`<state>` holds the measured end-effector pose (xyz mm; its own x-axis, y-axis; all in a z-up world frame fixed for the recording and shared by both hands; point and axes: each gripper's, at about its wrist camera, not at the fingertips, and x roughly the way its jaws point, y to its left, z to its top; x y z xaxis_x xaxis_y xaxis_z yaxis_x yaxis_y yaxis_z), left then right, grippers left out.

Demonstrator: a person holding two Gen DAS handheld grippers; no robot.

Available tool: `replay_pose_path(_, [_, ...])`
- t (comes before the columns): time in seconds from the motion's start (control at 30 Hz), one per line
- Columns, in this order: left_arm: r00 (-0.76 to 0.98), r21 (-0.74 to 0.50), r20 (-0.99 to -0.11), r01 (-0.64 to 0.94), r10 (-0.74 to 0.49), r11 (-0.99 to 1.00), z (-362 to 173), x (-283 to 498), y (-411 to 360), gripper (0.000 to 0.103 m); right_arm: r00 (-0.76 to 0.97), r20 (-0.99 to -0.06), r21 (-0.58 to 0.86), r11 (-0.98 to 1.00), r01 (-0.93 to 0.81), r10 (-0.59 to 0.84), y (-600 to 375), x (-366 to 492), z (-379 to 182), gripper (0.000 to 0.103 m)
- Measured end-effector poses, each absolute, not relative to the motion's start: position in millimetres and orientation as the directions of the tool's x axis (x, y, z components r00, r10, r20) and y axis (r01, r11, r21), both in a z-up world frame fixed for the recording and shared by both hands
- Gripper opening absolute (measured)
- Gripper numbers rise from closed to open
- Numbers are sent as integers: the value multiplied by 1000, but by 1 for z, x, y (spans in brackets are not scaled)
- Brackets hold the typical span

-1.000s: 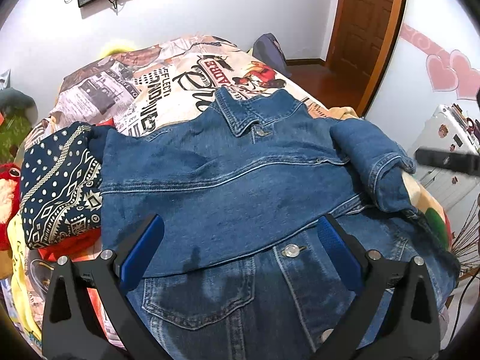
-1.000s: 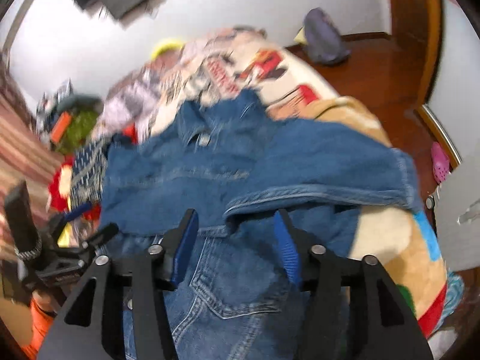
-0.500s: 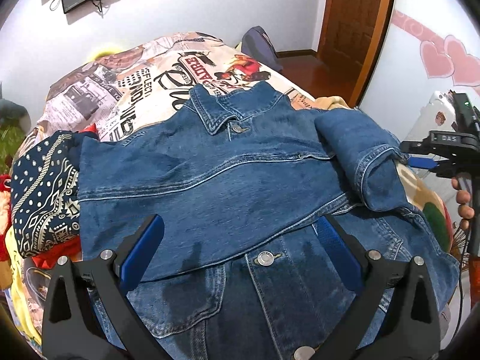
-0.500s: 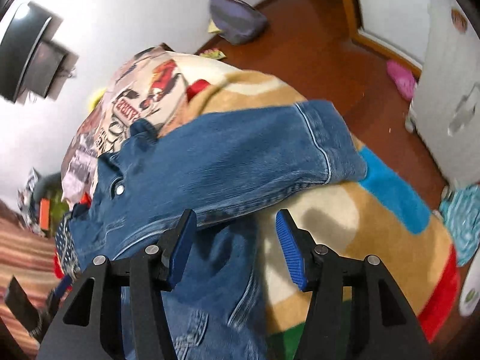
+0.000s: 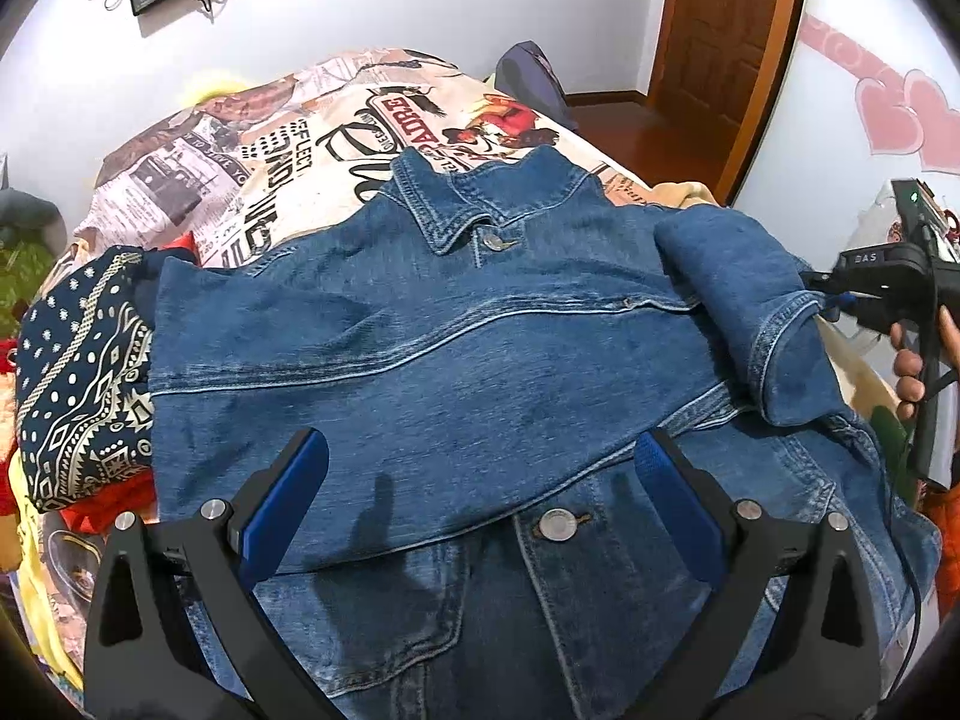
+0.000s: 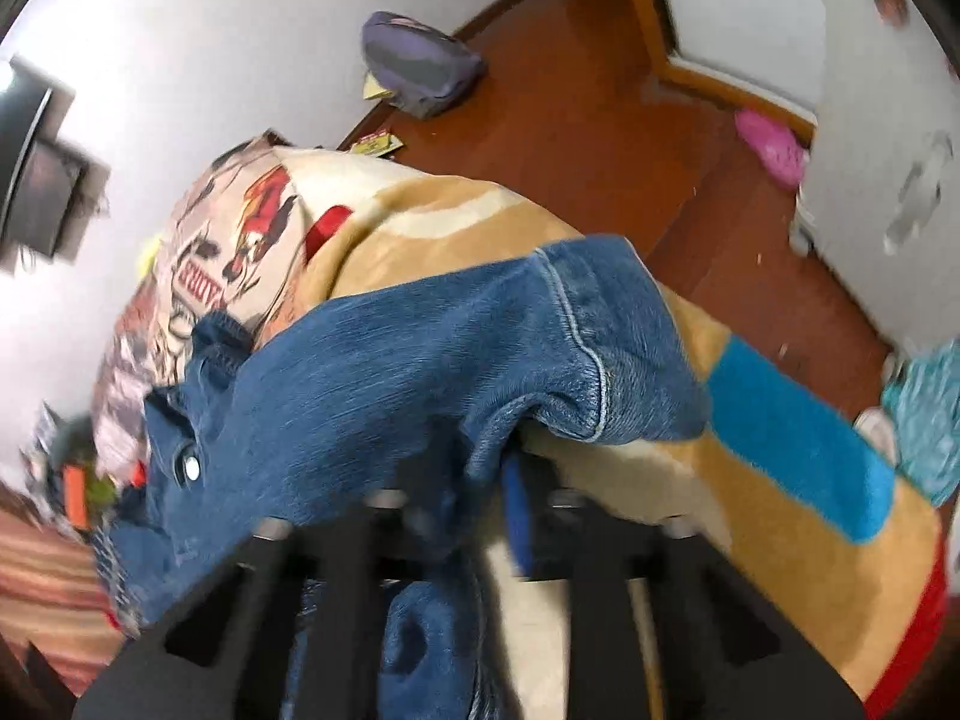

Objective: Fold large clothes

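Item under work: one blue denim jacket with metal buttons (image 5: 456, 360), lying front-up across the bed with the printed newspaper-pattern cover (image 5: 288, 162). Its collar points toward the far edge of the bed, its hem toward the near edge. One sleeve is already laid across the chest, running toward the bed's left edge. The other sleeve (image 5: 744, 300) is bunched at the right edge, cuff outermost.

Left gripper (image 5: 480, 504): jaws wide, holding nothing, poised above the jacket's lower front near the waist button (image 5: 555, 523). Judged to be standing by, possibly to pin the body while the sleeve is drawn over.

Right gripper (image 6: 480, 480): jaws drawn narrow with the denim cuff (image 6: 576, 360) between them. The right wrist view is blurred, but the cloth rises off the tan fleece blanket (image 6: 660, 480) there, so the grip appears taken. In the left wrist view the same tool meets the cuff at the right edge.

Judgement: the second sleeve fold is in hand, and the body fold is not yet done.

Adjacent: a navy patterned cloth (image 5: 84, 372) lies at the bed's left edge, touching the jacket.
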<state>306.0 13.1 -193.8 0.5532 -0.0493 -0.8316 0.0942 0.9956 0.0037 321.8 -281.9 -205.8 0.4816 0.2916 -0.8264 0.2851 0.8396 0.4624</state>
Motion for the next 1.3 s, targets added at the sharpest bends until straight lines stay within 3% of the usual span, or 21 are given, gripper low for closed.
replay_pose_path(0.27, [593,-26,-804,44,-47,999,-178,291,44,103,632,-728,395,916,73,264,-244,307,-106,7])
replay_pose_path(0.43, [637,-48,-770,1,-37,999,-161,273,72,103,687,-639,376,920,-115,347,-181,303,-36,7])
replay_pose_path(0.6, [680,-64,-733,-49,-14,997,-145,250,109,103,651,-616,342,895,-287,444,-95,304,-4,7])
replay_pose_path(0.73, [689,-72,-724,-90,10,993,-143,234,138,103,573,-661,293,870,-397,484,-22,302,-17,7])
replay_pose_path(1.03, [631,-97,-774,-203,54,974,-171,203,196,103,158,-858,350,782,-516,488,93,285,-144,7])
replay_pose_path(1.17, [599,-107,-799,-238,59,965,-185,195,207,103,28,-881,391,758,-522,473,109,278,-162,7])
replay_pose_path(1.3, [585,-111,-809,-244,55,963,-190,193,206,103,55,-886,356,751,-556,460,97,269,-144,7])
